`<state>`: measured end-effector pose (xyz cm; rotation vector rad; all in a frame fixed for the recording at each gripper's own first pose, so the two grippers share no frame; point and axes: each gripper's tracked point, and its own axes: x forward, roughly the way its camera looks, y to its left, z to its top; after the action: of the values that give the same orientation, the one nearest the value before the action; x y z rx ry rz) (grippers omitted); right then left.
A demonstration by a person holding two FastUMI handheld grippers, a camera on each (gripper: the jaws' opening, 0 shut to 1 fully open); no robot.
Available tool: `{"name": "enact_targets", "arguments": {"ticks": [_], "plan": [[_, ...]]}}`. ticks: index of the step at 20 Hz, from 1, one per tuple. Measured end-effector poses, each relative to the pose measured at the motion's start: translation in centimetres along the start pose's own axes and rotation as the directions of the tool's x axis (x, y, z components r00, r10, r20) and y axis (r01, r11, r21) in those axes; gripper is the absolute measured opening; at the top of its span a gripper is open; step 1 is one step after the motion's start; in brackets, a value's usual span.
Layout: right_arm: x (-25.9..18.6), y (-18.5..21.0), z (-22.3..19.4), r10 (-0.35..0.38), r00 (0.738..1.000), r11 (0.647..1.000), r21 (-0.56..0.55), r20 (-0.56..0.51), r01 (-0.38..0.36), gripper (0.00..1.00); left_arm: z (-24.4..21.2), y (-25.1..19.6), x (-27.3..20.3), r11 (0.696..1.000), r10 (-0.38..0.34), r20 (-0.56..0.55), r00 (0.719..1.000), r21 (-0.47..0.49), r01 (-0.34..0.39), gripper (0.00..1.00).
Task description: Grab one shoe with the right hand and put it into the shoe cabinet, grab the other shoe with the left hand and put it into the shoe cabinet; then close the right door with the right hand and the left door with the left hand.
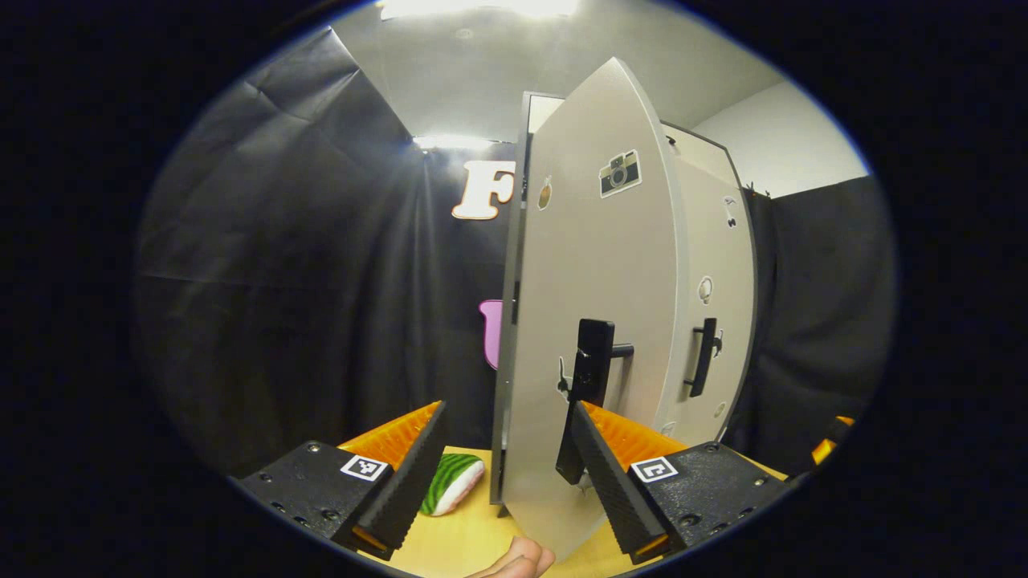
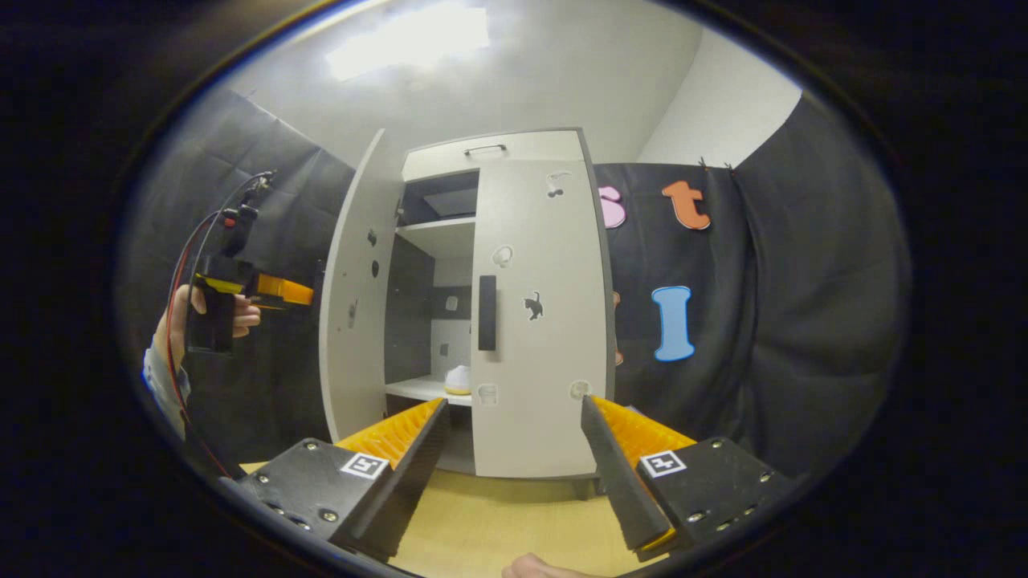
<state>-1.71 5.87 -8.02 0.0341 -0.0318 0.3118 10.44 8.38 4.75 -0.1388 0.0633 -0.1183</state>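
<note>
Well, 1 shoe point(image 2: 458, 379) in cabinet point(image 2: 498, 152), 2 doors: right door point(image 2: 538, 321) shut, left door point(image 2: 349, 297) ajar

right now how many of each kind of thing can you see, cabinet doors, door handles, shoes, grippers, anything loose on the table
cabinet doors: 2, left door open, right door shut
door handles: 2, one on the left door, one on the right
shoes: 1 visible, a white shoe on the shelf
grippers: 2, left gripper, right gripper
watermelon-pattern toy: 1
total: 8

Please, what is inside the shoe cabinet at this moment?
Through the open left door, one pale shoe sits on the lower shelf. The closed right door covers everything behind it, so a second shoe cannot be confirmed.
</note>
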Motion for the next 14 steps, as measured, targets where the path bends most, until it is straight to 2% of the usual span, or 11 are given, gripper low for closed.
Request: {"name": "enact_targets", "arguments": {"ticks": [1,2,3,6,7,8,9,10,12,13,14], "plan": [[0.1,0.2,-0.2,0.001,1.000,1.000,0.003,-0.001,-0.001,0.98,-0.2,-0.2,0.4,1.000,0.003,-0.003,1.000,-0.013,-0.003,0.94],[0.2,0.3,-0.4,0.001,1.000,1.000,0.007,-0.002,-0.001,0.98,-0.2,-0.4,0.7,1.000,0.005,-0.004,1.000,-0.014,-0.005,0.99],[0.2,0.3,-0.7,0.005,1.000,1.000,0.004,-0.008,-0.004,0.98,-0.3,-0.7,1.1,1.000,0.001,-0.006,1.000,-0.010,-0.001,0.94],[0.5,0.4,-1.7,0.005,1.000,1.000,-0.001,-0.024,-0.005,0.98,-1.3,-2.2,2.2,1.000,-0.017,-0.031,0.999,-0.013,0.017,0.94],[0.7,0.4,-2.0,0.004,1.000,1.000,0.001,-0.028,-0.004,0.98,-1.2,-2.7,2.4,0.999,-0.027,-0.026,0.999,-0.026,0.026,0.90],[0.8,0.3,-2.3,0.004,0.999,1.000,0.003,-0.036,-0.004,0.98,-1.4,-3.3,2.7,0.999,-0.037,-0.029,0.999,-0.038,0.036,0.90],[1.0,0.3,-2.6,0.000,0.999,1.000,0.007,-0.043,0.000,0.98,-1.6,-4.1,2.9,0.998,-0.052,-0.033,0.998,-0.046,0.050,0.90],[1.1,0.1,-2.7,-0.004,0.999,1.000,0.012,-0.046,0.004,0.98,-2.1,-5.0,3.3,0.996,-0.072,-0.045,0.996,-0.058,0.069,0.95],[1.1,-0.1,-2.9,-0.015,0.999,1.000,0.019,-0.046,0.016,0.98,-3.6,-8.0,4.2,0.988,-0.140,-0.084,0.986,-0.082,0.134,0.95],[1.1,-0.4,-3.1,-0.024,0.998,0.999,0.021,-0.050,0.025,0.98,-4.2,-8.7,4.6,0.989,-0.136,-0.102,0.986,-0.076,0.128,0.90],[1.3,-0.6,-3.2,-0.032,0.998,0.999,0.026,-0.053,0.033,0.98,-4.3,-7.9,4.9,0.995,-0.083,-0.091,0.992,-0.062,0.078,0.95]]}}
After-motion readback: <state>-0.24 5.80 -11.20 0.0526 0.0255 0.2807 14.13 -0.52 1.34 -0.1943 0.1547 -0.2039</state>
